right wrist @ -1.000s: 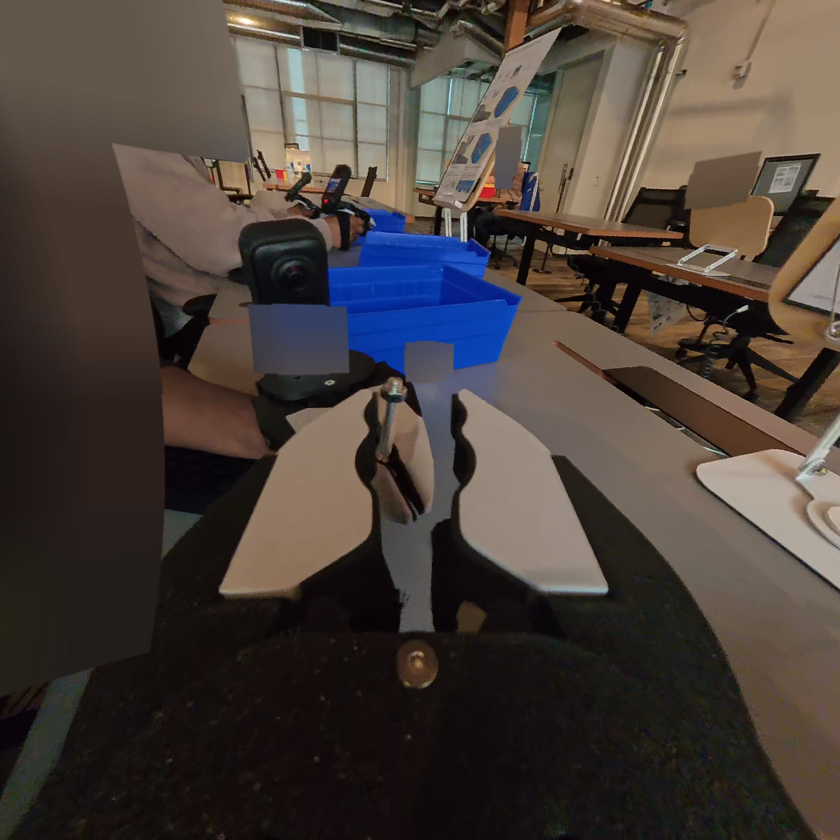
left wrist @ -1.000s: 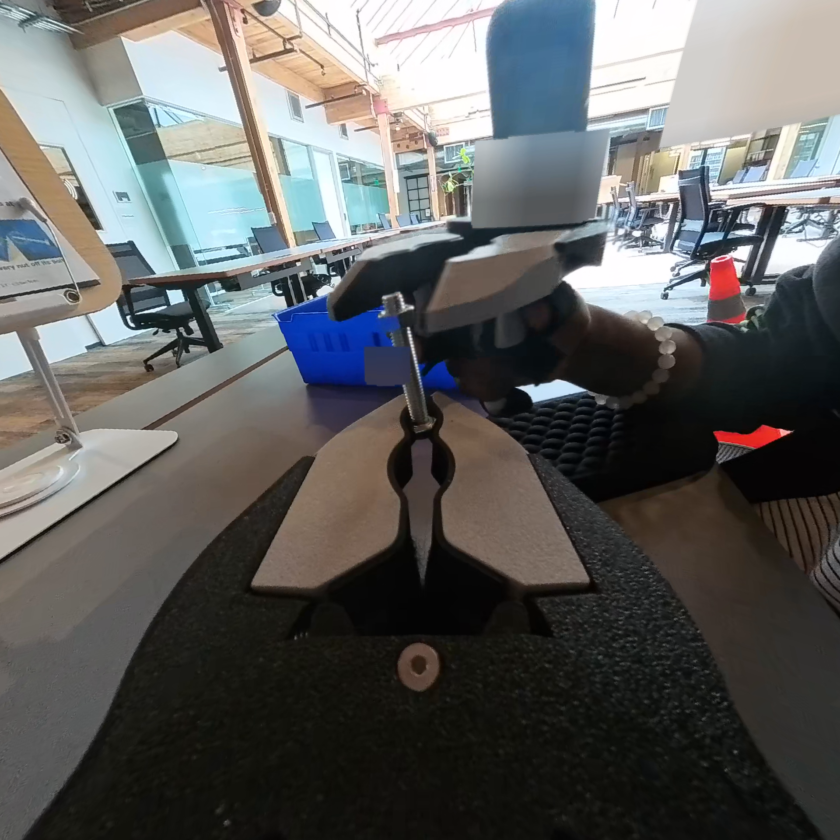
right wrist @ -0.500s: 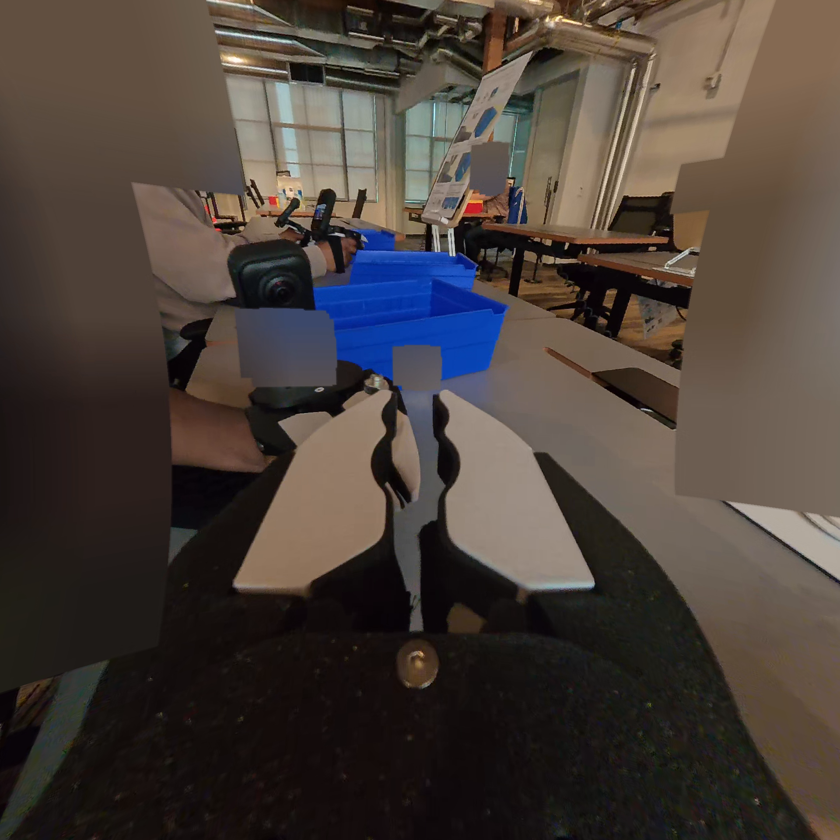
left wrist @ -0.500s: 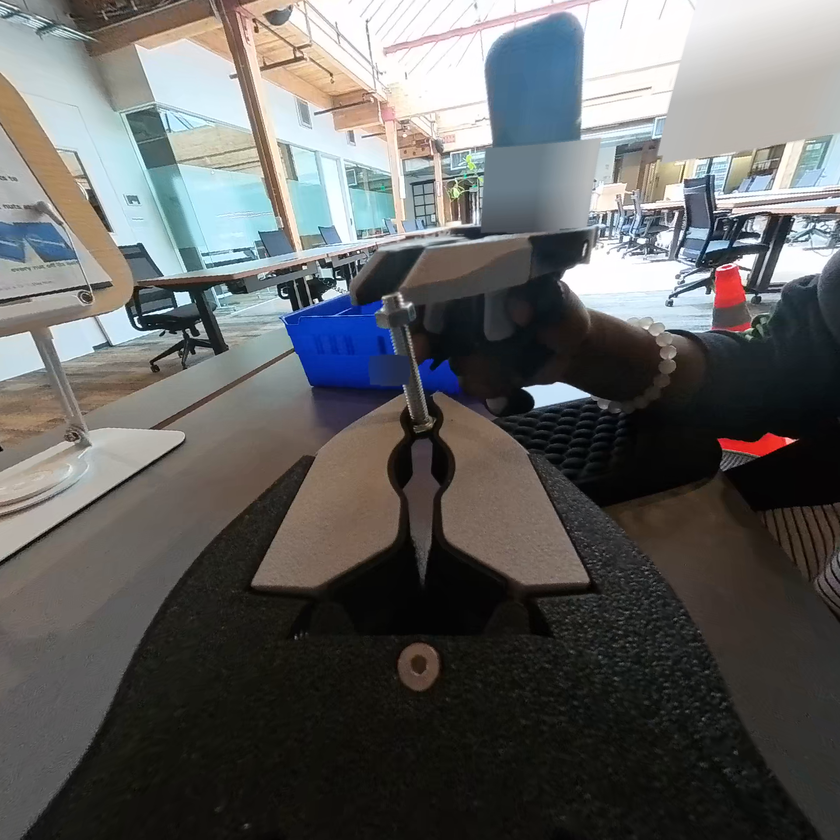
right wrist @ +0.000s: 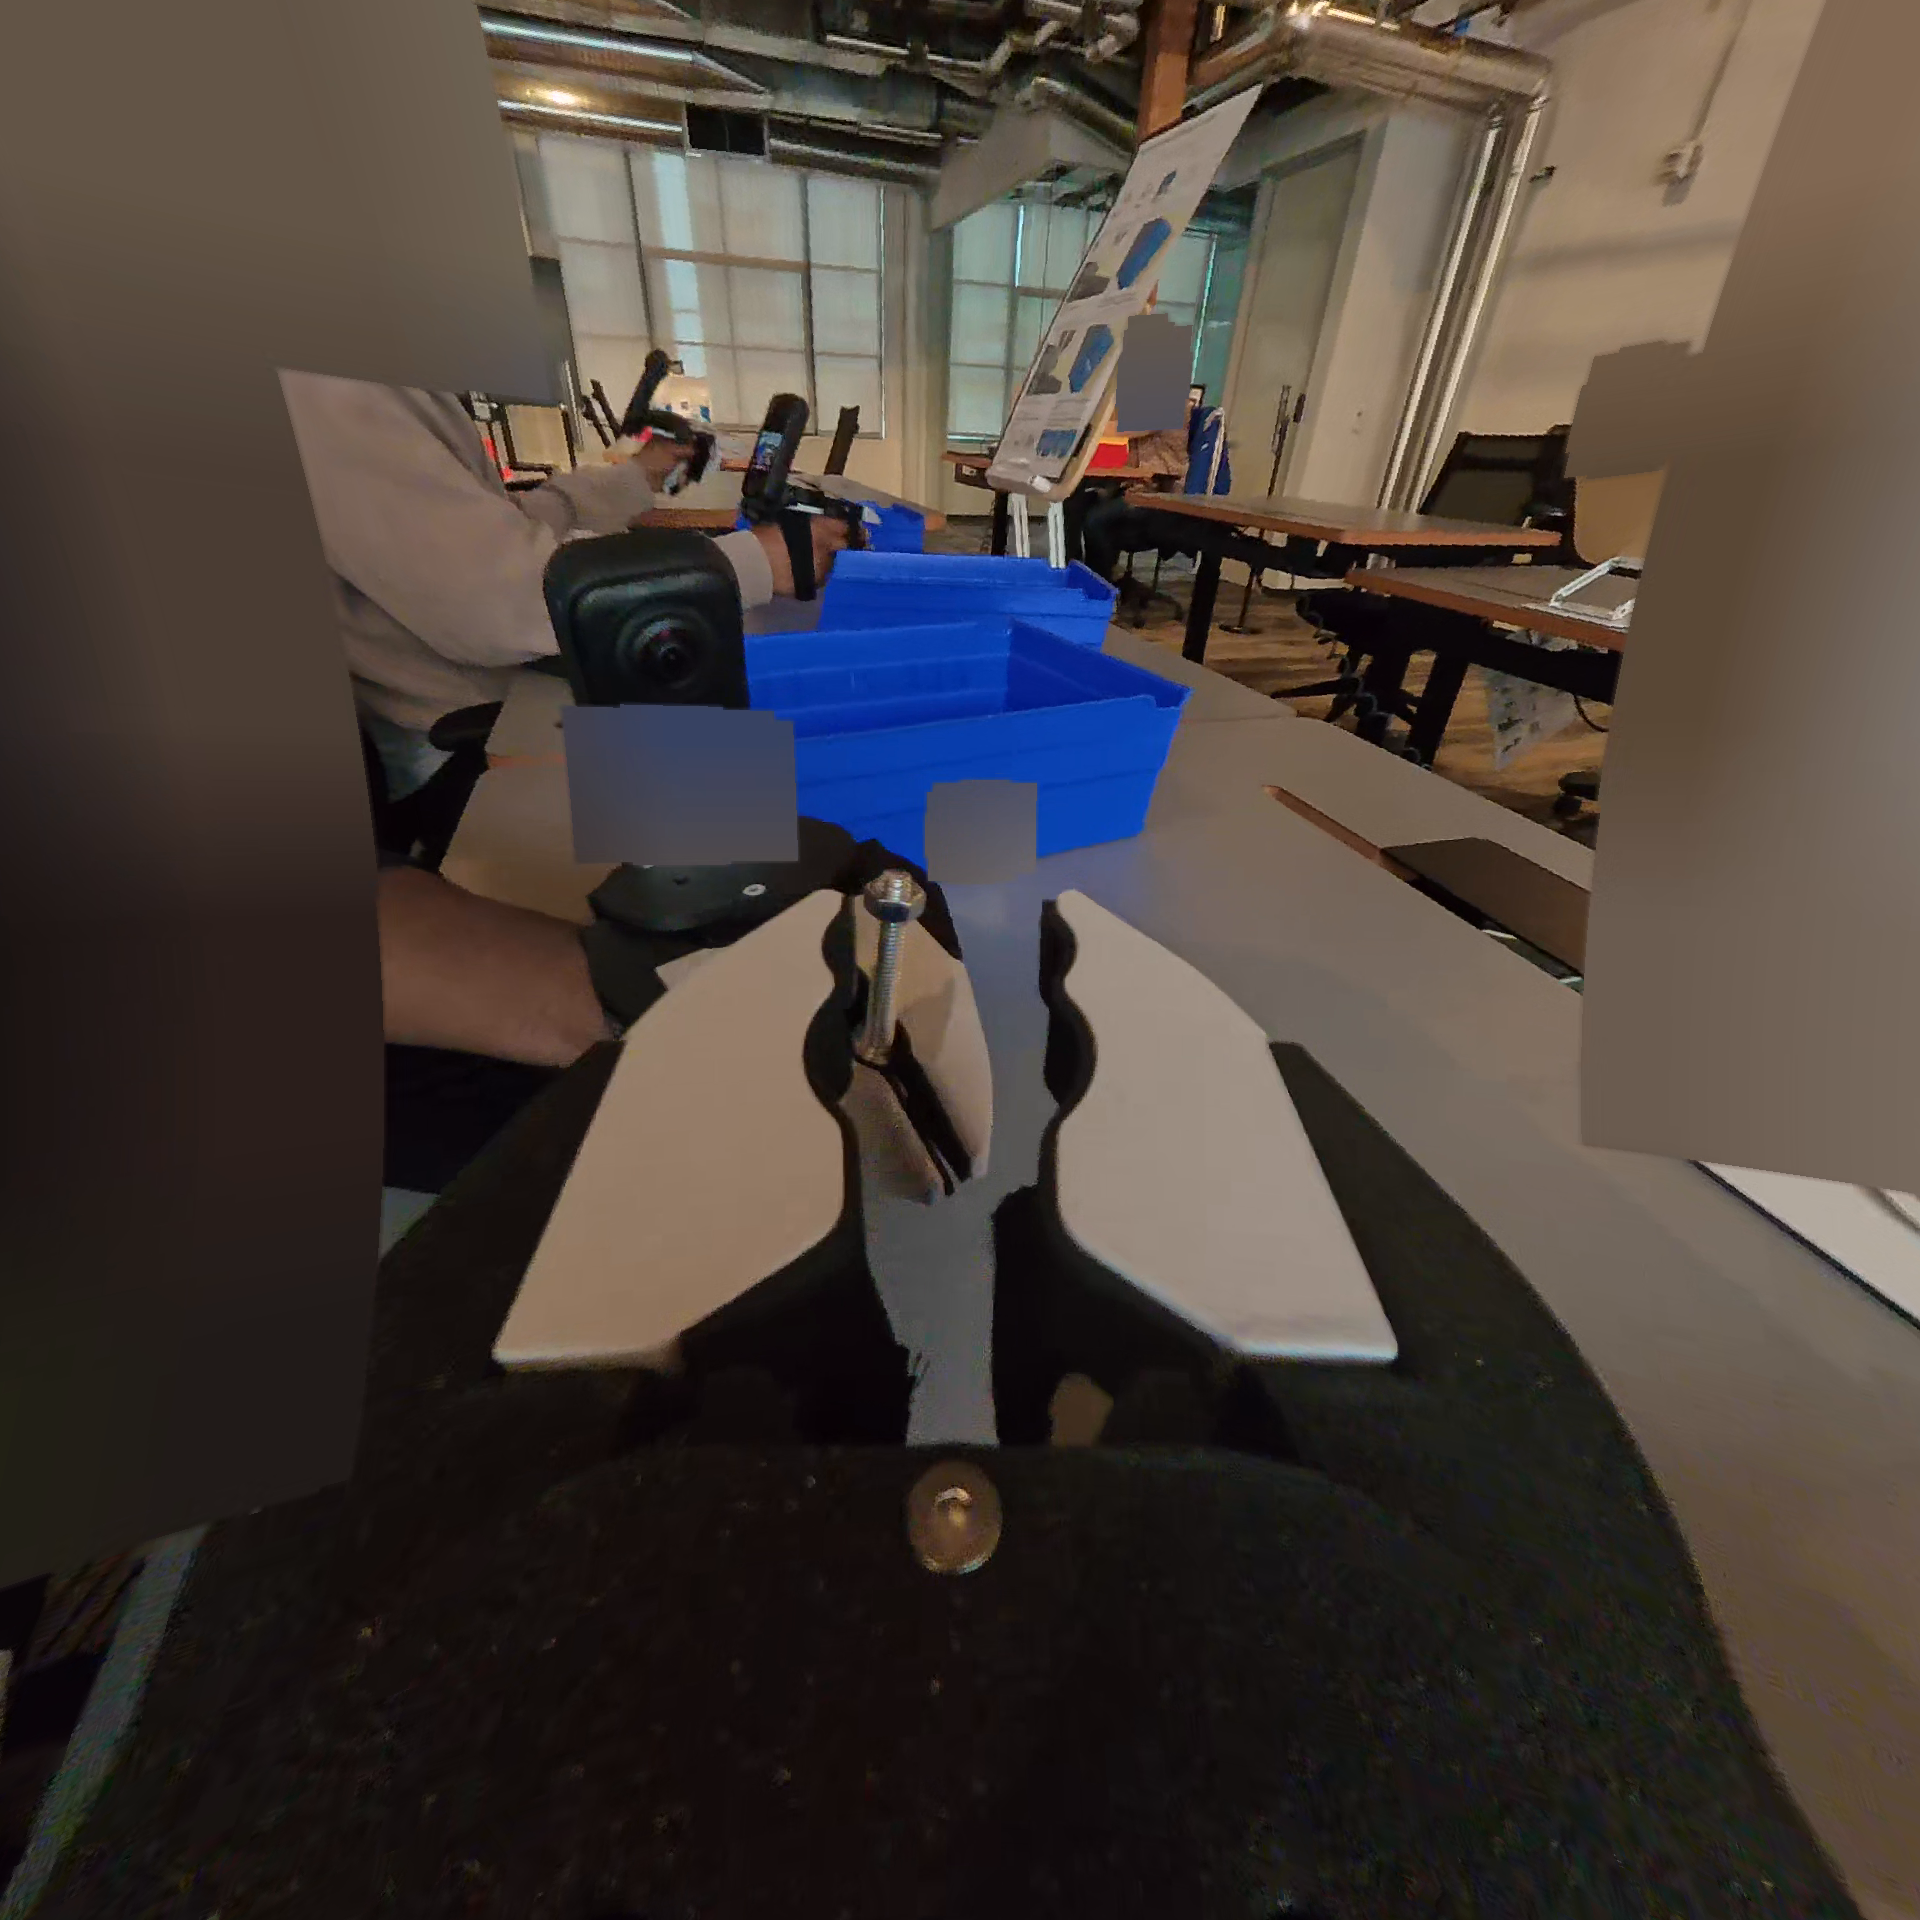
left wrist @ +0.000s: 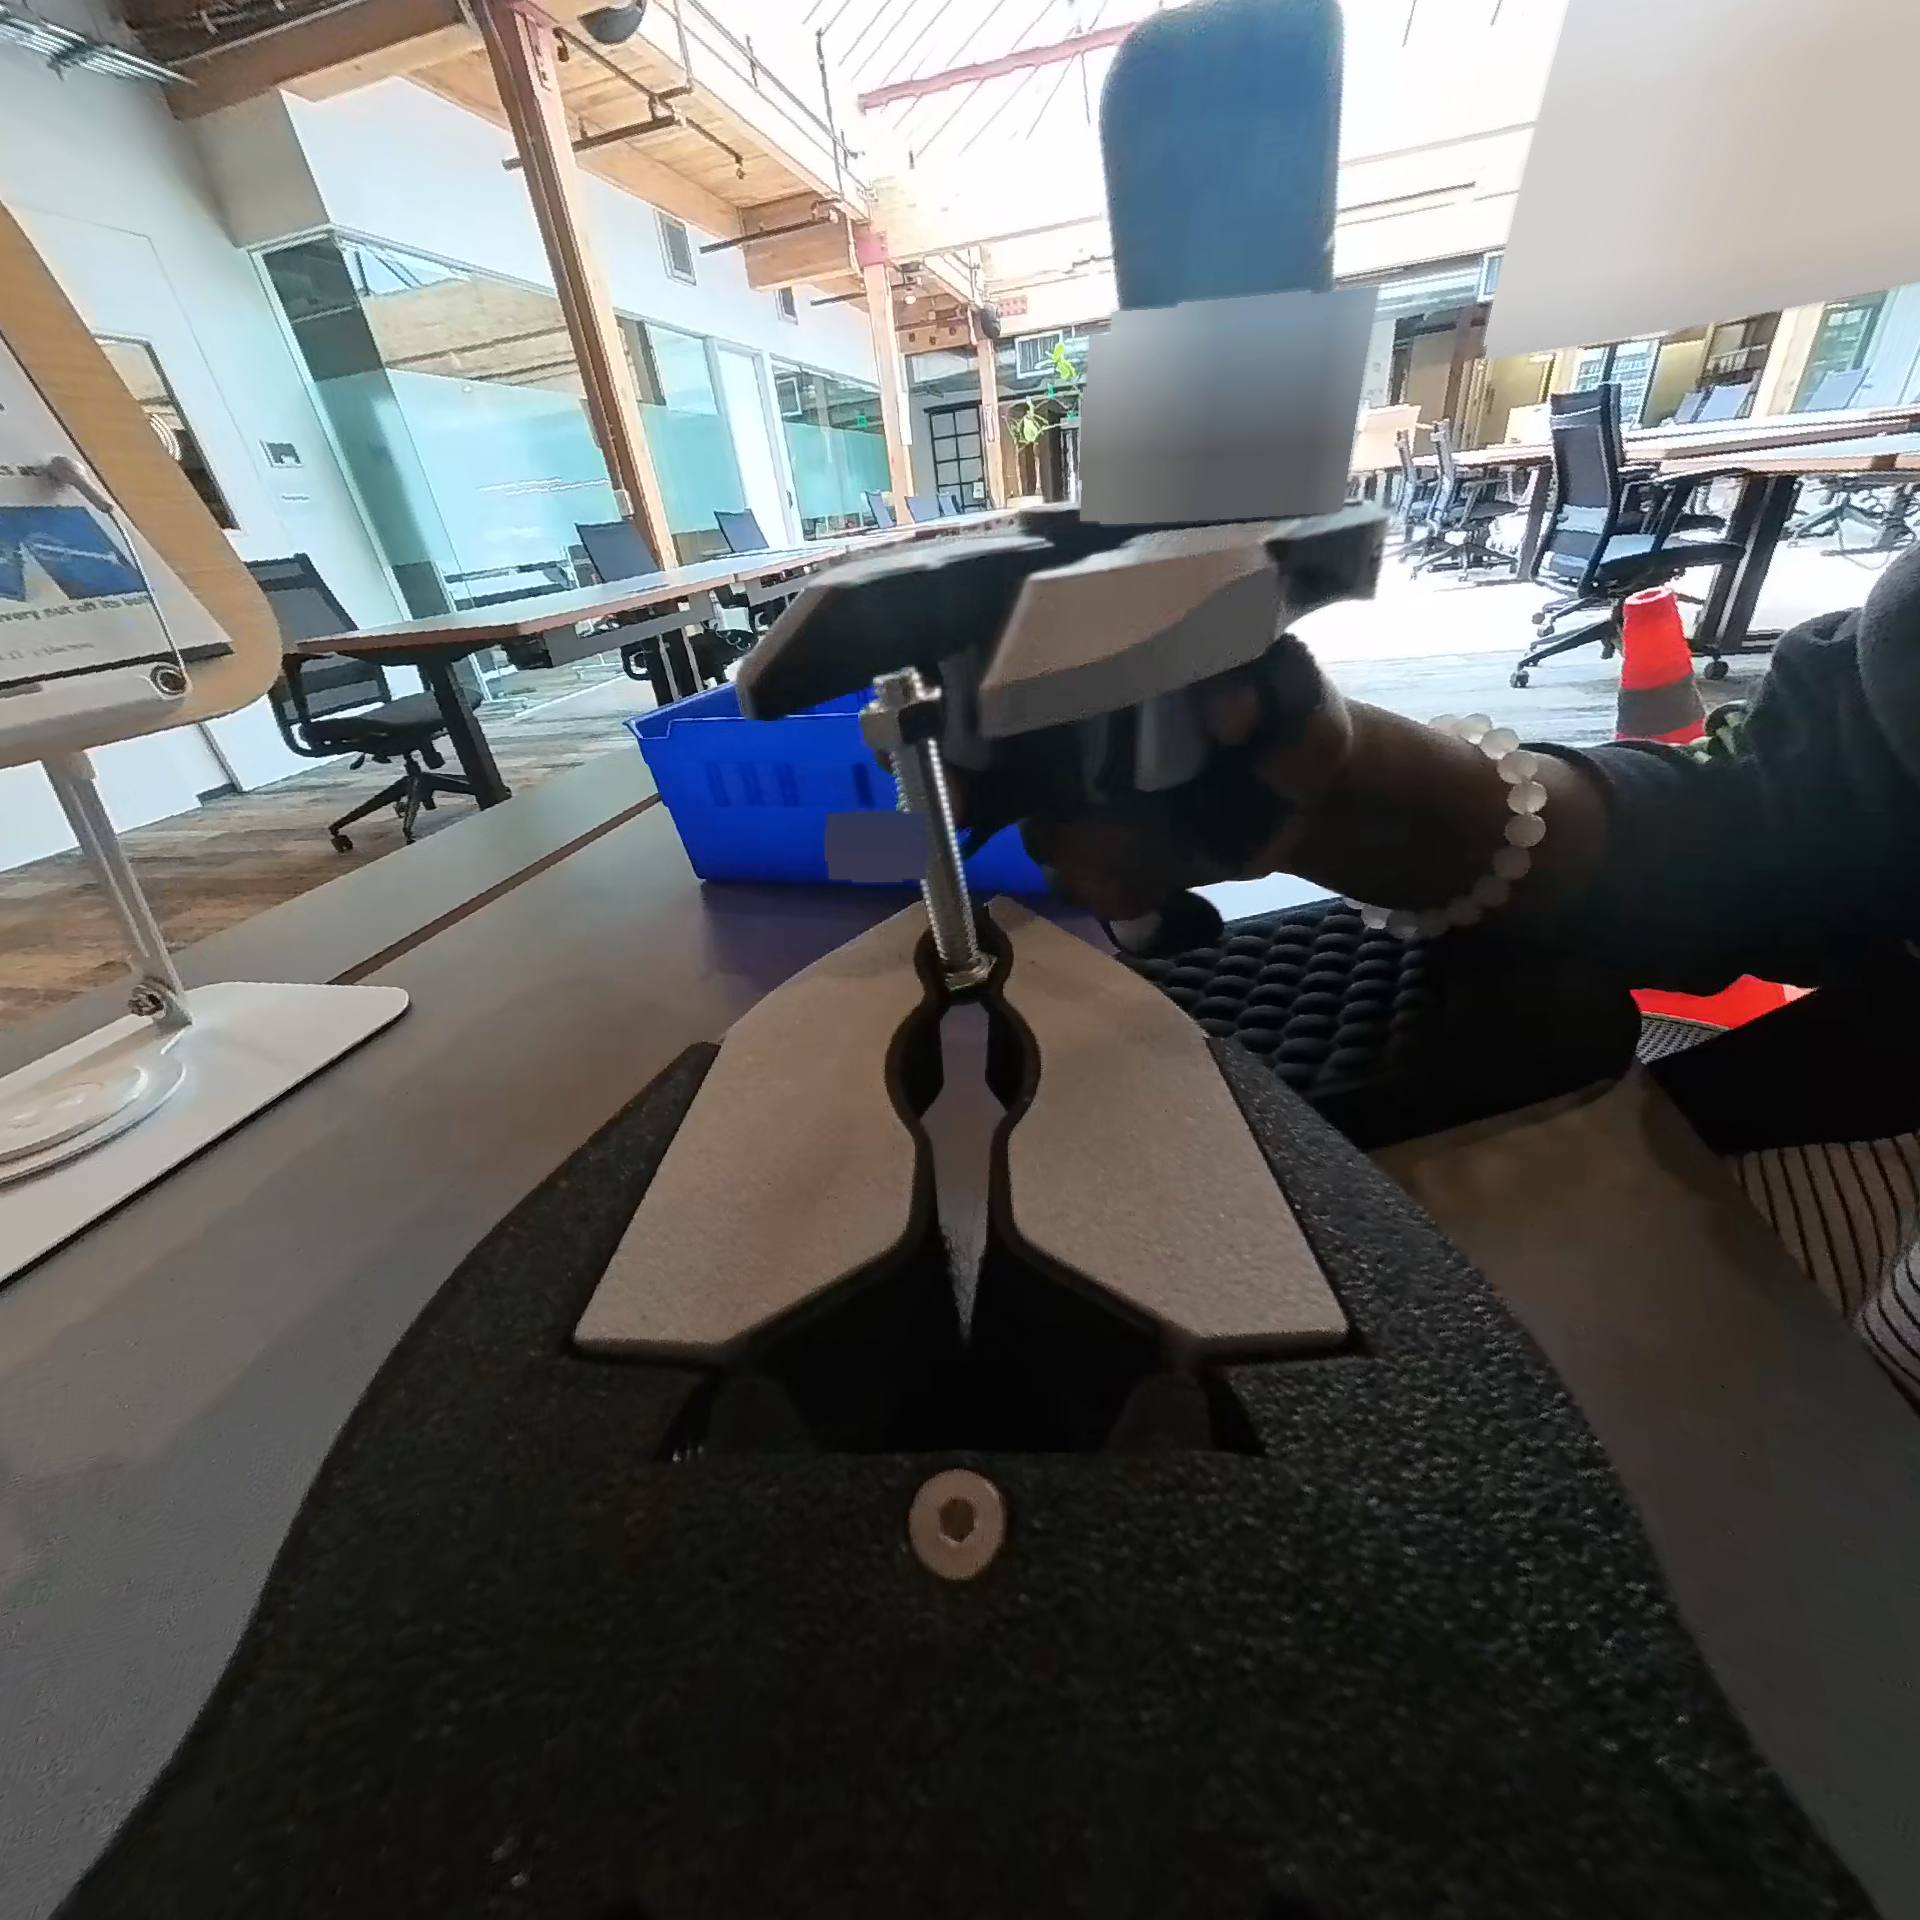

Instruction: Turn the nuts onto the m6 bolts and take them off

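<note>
The left gripper (left wrist: 961,971) has its grey, textured fingers drawn together on the lower end of a silver threaded bolt (left wrist: 940,831), which stands nearly upright, leaning slightly. The bolt is the landmark here. A small silver hex nut (left wrist: 974,971) sits at its foot, right at the grey fingertips; whether the pads press on the nut or on the thread below it is hard to make out, since the bolt's end is buried in the notch between them.

At the bolt's top is a flanged head or nut (right wrist: 894,896); which of the two cannot be told. The right gripper (right wrist: 940,920) stands with its grey fingers spread apart, level with that top end. One finger lies just beside the bolt's head, the other well clear. From the left wrist view its fingertips are partly hidden behind its own black body, so contact with the head cannot be judged.

Behind the bolt a blue plastic bin (left wrist: 769,800) rests on the dark grey table (left wrist: 468,997), its front partly covered by a blurred patch. To the bolt's right a black bumpy mat (left wrist: 1320,997) is half hidden under the person's dark sleeve (left wrist: 1766,831).
</note>
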A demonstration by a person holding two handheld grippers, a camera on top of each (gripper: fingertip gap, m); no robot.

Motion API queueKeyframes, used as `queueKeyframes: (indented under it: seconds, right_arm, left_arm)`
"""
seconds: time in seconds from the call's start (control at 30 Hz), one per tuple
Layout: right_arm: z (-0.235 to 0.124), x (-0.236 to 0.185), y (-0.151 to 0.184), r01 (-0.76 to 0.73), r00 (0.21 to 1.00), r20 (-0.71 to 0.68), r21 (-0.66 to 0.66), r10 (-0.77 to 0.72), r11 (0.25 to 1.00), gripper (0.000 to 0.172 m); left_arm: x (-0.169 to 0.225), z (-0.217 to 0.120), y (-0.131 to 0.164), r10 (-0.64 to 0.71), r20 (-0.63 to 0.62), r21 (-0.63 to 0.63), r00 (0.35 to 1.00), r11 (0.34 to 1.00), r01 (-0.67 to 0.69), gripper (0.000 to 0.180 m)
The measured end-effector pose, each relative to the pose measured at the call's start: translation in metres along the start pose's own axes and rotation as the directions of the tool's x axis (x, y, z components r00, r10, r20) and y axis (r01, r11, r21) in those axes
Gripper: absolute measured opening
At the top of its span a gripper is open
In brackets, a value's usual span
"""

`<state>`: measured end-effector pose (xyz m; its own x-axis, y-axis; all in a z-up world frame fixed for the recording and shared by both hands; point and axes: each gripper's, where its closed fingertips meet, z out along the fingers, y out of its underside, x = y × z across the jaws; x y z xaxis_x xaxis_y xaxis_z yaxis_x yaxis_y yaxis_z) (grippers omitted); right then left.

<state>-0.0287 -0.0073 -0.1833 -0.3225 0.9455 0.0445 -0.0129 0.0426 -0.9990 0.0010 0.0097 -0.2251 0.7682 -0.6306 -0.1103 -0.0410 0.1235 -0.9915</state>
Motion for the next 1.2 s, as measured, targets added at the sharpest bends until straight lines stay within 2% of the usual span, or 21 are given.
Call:
queueKeyframes:
  seconds: [0.07, 0.13, 0.3, 0.37, 0.4, 0.47, 0.63, 0.77, 0.83, 0.97, 1.1, 1.2]
  right_arm:
    - [-0.003, 0.007, -0.001, -0.016, 1.000, -0.027, 0.012, 0.016, 1.000, 0.016]
    - [-0.007, 0.012, -0.003, -0.029, 0.999, -0.038, 0.024, 0.030, 0.999, 0.012]
    - [0.000, -0.001, -0.001, -0.001, 1.000, 0.000, 0.001, 0.001, 1.000, 0.034]
    - [-0.001, 0.003, 0.000, -0.007, 1.000, -0.013, 0.003, 0.007, 1.000, 0.029]
    - [-0.003, 0.007, -0.001, -0.019, 0.999, -0.028, 0.008, 0.020, 1.000, 0.018]
    - [-0.006, 0.012, -0.002, -0.025, 0.999, -0.044, 0.020, 0.026, 0.999, 0.014]
    - [0.000, 0.000, -0.001, -0.005, 1.000, -0.006, 0.005, 0.005, 1.000, 0.033]
    - [-0.005, 0.012, -0.003, -0.034, 0.998, -0.049, 0.025, 0.035, 0.999, 0.012]
    - [-0.006, 0.010, -0.004, -0.036, 0.999, -0.034, 0.030, 0.037, 0.999, 0.015]
    - [0.001, 0.000, -0.002, -0.011, 1.000, -0.004, 0.007, 0.011, 1.000, 0.035]
    - [-0.005, 0.011, -0.004, -0.038, 0.998, -0.043, 0.031, 0.039, 0.999, 0.014]
    - [-0.004, 0.007, -0.005, -0.031, 0.999, -0.022, 0.033, 0.032, 0.999, 0.021]
  left_arm:
    - [0.000, 0.000, -0.001, 0.001, 0.002, 0.004, 1.000, 1.000, -0.001, 0.003]
    - [-0.001, -0.001, -0.001, -0.001, 0.006, 0.007, 1.000, 1.000, 0.001, 0.003]
    - [-0.001, 0.000, 0.000, 0.000, 0.003, 0.002, 1.000, 1.000, 0.000, 0.003]
    - [0.000, 0.000, -0.001, 0.003, 0.002, 0.003, 1.000, 1.000, -0.003, 0.003]
    - [0.000, 0.000, -0.001, 0.002, 0.003, 0.005, 1.000, 1.000, -0.002, 0.003]
    - [-0.002, -0.001, -0.002, -0.001, 0.008, 0.008, 1.000, 1.000, 0.001, 0.003]
    - [0.000, 0.000, 0.000, -0.001, 0.001, 0.001, 1.000, 1.000, 0.001, 0.003]
    - [-0.001, -0.001, -0.002, 0.000, 0.004, 0.008, 1.000, 1.000, 0.000, 0.003]
    - [-0.002, -0.001, -0.001, -0.003, 0.008, 0.008, 1.000, 1.000, 0.003, 0.003]
    - [0.000, 0.000, 0.000, 0.000, 0.001, 0.000, 1.000, 1.000, 0.000, 0.003]
    - [0.000, -0.001, -0.002, -0.001, 0.003, 0.008, 1.000, 1.000, 0.001, 0.003]
    - [-0.001, -0.001, -0.002, -0.004, 0.008, 0.008, 1.000, 1.000, 0.004, 0.003]
